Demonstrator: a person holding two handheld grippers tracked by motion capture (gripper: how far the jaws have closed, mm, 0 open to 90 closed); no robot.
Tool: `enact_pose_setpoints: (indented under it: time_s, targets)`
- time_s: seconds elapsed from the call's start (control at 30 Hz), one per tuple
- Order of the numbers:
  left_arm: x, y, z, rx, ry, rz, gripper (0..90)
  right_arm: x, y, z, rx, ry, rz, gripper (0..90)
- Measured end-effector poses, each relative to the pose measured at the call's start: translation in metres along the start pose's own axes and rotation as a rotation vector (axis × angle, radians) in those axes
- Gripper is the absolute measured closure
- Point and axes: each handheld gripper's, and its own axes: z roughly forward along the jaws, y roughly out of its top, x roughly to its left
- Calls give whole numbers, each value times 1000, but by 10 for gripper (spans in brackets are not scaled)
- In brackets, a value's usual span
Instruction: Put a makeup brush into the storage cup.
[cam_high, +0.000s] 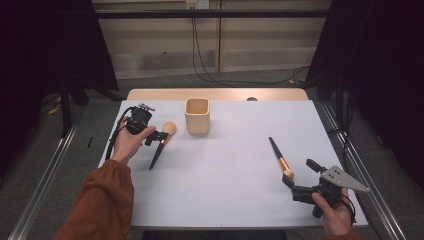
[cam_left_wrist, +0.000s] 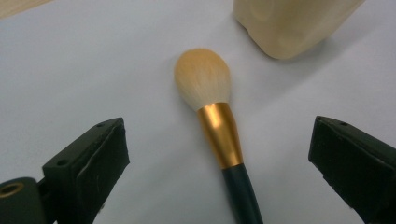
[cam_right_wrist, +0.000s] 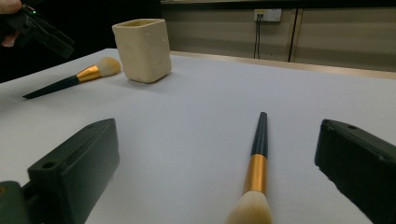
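Observation:
Two makeup brushes with dark handles, gold ferrules and pale bristles lie on the white table (cam_high: 225, 185). The left brush (cam_high: 161, 145) lies beside a cream square cup (cam_high: 197, 116), bristles toward the cup. My left gripper (cam_high: 159, 136) hovers open over its ferrule; in the left gripper view the brush (cam_left_wrist: 203, 84) lies between the spread jaws, untouched, with the cup (cam_left_wrist: 289, 23) beyond. The right brush (cam_high: 280, 156) points its bristles at my right gripper (cam_high: 299, 172), which is open. In the right gripper view that brush (cam_right_wrist: 257, 172) lies between the wide jaws.
The cup (cam_right_wrist: 142, 44) stands upright at the back centre, its inside hidden. A strip of bare wooden table (cam_high: 215, 94) shows behind the white sheet, with a small dark round spot (cam_high: 252, 99) on it. Cables run across the floor behind.

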Motion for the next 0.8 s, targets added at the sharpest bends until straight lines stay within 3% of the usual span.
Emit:
enact_pose_setpoints:
  time_s: [0.1,0.3,0.47,0.53,0.67,0.77,0.8]
  targets:
    - [2,3,5,54,-45,-15,47,0,0,0,0,0,-1,0]
    - [7,8,14,193,-38,-2,59,0,0,0,1,4,2,0]
    - [8,10,17,240,-23,-16,71,0,0,0,2,4,4,0]
    - [7,10,20,278,-24,-54,71,0,0,0,3,5,2,0]
    - [5,10,24,300,-26,-48,74,0,0,0,3,7,-2,0]
    - [4,10,29,331,-4,-24,58,0,-1,1,7,6,-3,0]
    - [4,11,30,329,1,-33,56,0,-1,1,8,7,-4,0]
